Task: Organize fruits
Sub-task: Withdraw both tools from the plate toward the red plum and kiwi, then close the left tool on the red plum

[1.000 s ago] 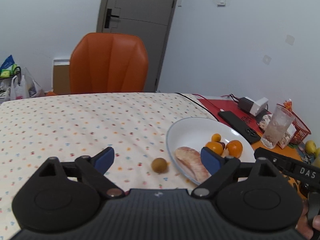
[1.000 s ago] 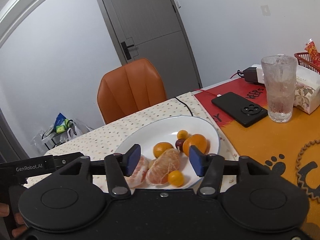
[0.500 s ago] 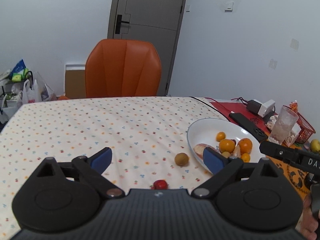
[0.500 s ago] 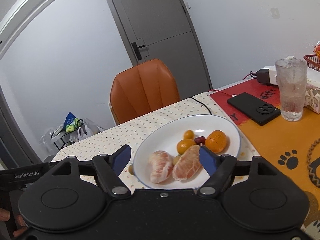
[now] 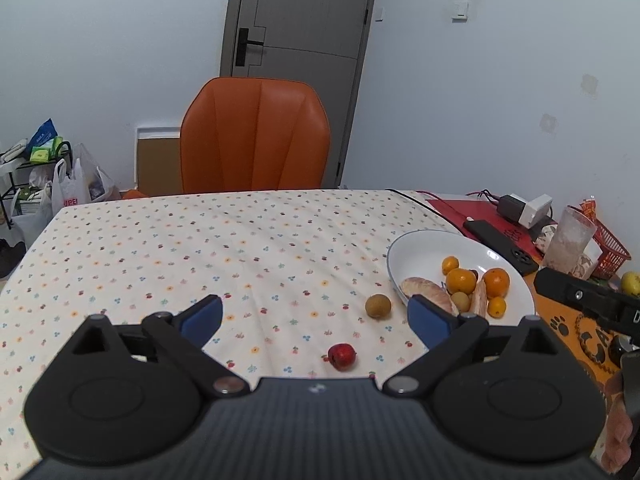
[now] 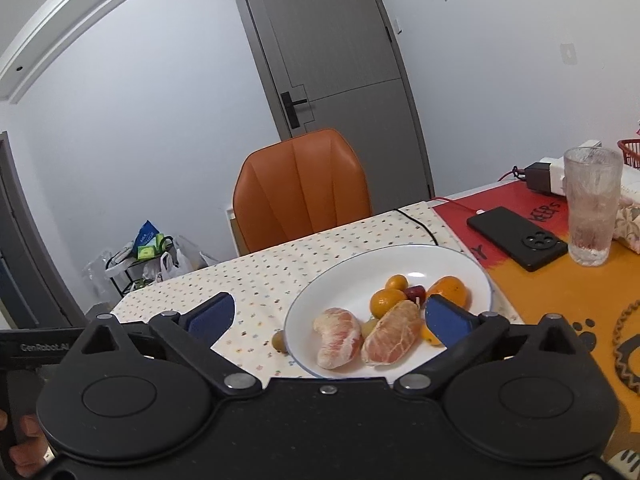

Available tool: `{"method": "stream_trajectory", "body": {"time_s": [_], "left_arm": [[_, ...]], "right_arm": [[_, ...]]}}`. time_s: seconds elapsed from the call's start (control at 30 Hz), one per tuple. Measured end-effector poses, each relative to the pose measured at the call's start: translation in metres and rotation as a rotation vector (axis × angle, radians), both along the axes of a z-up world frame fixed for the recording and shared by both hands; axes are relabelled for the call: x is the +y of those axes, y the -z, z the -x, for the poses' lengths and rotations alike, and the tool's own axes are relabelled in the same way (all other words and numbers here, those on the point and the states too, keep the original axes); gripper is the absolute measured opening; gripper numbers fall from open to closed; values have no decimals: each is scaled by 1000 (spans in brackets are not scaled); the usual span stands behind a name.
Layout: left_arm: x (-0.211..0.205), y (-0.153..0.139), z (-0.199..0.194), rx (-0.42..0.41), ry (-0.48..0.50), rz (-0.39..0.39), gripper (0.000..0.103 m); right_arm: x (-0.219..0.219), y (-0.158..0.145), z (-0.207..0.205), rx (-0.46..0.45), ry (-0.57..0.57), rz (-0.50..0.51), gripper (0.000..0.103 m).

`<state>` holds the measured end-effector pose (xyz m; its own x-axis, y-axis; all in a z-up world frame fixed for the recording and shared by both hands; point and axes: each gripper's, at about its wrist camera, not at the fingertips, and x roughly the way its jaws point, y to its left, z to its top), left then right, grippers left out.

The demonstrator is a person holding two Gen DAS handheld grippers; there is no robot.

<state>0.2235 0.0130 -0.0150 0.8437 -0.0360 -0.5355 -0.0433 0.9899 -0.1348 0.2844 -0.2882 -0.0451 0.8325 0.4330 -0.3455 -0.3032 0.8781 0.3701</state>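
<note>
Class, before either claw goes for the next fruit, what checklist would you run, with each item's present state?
1. Left claw empty and wide: ok.
2. Right claw grips nothing, jaws opening: ok.
3. All fruit on the plate: not ok; the red fruit and brown fruit lie on the cloth.
4. Room left on plate: ok, far half bare.
5. Glass upright, away from plate: ok.

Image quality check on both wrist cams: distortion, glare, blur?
Left wrist: strong fisheye, door leans, dark corner vignetting; lighting flat, fruits on the tablecloth cast only faint shadows; sharp. Right wrist: ceiling edge bows hard, small highlight on the plate, glass crisp, no motion blur.
</note>
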Motion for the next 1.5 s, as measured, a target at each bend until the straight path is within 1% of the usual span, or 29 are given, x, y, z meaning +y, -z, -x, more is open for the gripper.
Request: {"method": "stream_trajectory", "body": {"time_s": [0.13,0.3,0.5,0.6,0.67,0.77,0.83,0.97,1.2,1.27,1.43,1.5], "left_arm": [[0,6,0,10,11,10,98],[0,16,-2,24,6,25,98],[-3,27,-5,42,5,26,97],[-4,32,-8,49,11,32,96],[-4,36,-10,54,17,40,96],[-7,42,-14,56,26,40,95],[-8,46,-16,58,32,40,93],[-10,53,-23,72,43,62,89],[-19,65,-37,94,74,40,83],[-21,67,-39,100,77,37,79],[-27,73,-46,118,90,42,71],[-30,75,-49,121,94,35,71]], "right_arm": [[-3,4,-1,18,4,-9,103],[2,9,1,29,-30,15,103],[11,12,2,63,-66,33,103],[15,14,2,94,-57,37,103],[17,16,4,102,-32,25,103],[21,21,5,112,-32,29,101],[24,24,5,118,-22,41,101],[26,29,2,145,6,50,98],[26,38,1,177,26,53,98],[25,40,0,185,25,52,98],[23,45,-2,195,24,49,94],[23,46,-3,201,21,49,93]]}}
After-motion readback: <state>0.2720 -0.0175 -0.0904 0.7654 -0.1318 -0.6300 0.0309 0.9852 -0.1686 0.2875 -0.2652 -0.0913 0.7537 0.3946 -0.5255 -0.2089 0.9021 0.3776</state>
